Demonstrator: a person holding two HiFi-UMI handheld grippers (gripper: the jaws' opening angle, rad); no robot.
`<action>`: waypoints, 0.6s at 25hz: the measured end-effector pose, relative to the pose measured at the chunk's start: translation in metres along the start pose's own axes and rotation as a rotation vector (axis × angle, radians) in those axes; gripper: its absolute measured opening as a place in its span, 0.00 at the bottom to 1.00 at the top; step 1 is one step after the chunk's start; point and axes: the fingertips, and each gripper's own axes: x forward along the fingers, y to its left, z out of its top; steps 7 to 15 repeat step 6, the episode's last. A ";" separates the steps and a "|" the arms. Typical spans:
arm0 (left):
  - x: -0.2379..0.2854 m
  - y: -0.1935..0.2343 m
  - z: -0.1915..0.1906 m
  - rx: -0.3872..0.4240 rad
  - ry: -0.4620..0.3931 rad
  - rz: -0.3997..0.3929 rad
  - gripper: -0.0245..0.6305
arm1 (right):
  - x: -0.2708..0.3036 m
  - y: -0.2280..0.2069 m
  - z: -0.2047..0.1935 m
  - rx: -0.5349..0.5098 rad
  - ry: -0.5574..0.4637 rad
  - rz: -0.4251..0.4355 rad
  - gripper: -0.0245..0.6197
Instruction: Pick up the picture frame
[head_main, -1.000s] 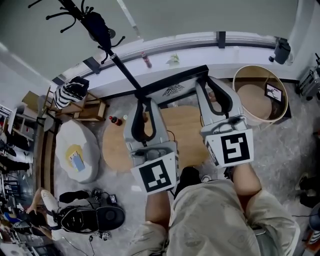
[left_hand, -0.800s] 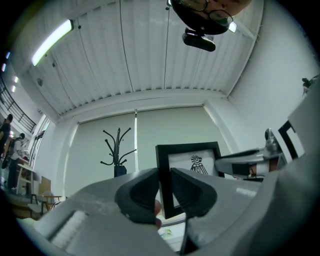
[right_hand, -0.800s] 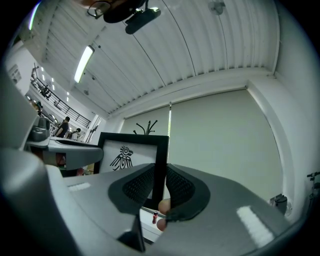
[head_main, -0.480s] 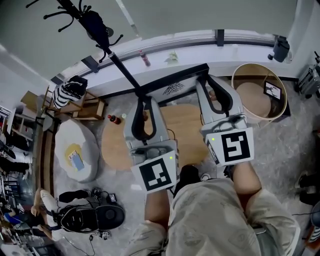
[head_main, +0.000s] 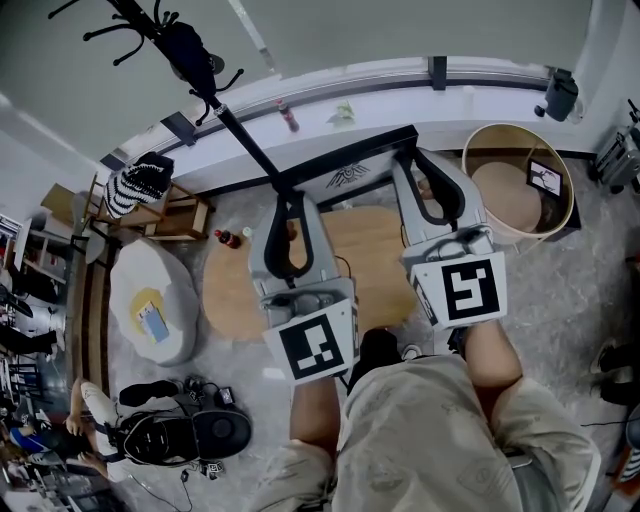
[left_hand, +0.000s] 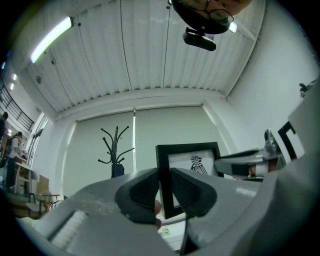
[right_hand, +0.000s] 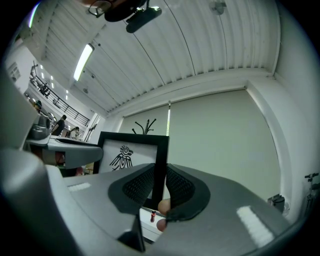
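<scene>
A black picture frame (head_main: 345, 160) with a bird drawing on white is held upright in the air between my two grippers, above a round wooden table. My left gripper (head_main: 288, 203) is shut on the frame's left bar. In the left gripper view the dark pads (left_hand: 145, 190) press on both sides of that bar of the frame (left_hand: 189, 167). My right gripper (head_main: 418, 165) is shut on the frame's right bar. In the right gripper view its ribbed pads (right_hand: 179, 186) clamp that edge of the frame (right_hand: 131, 155).
Below lies the round wooden table (head_main: 372, 252) with small bottles (head_main: 230, 240) at its left edge. A round wooden tub (head_main: 520, 190) holding a small framed picture (head_main: 546, 178) stands at right. A coat rack (head_main: 190, 50), a white cushion (head_main: 150, 300) and a stool (head_main: 165, 215) stand at left.
</scene>
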 end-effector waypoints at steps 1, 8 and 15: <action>0.000 0.000 -0.001 -0.002 0.001 0.002 0.17 | 0.000 0.000 -0.001 0.002 0.000 -0.001 0.15; -0.003 -0.003 -0.004 -0.002 0.001 -0.002 0.17 | -0.004 0.000 -0.004 0.003 0.000 -0.003 0.15; -0.003 -0.003 -0.004 -0.002 0.001 -0.002 0.17 | -0.004 0.000 -0.004 0.003 0.000 -0.003 0.15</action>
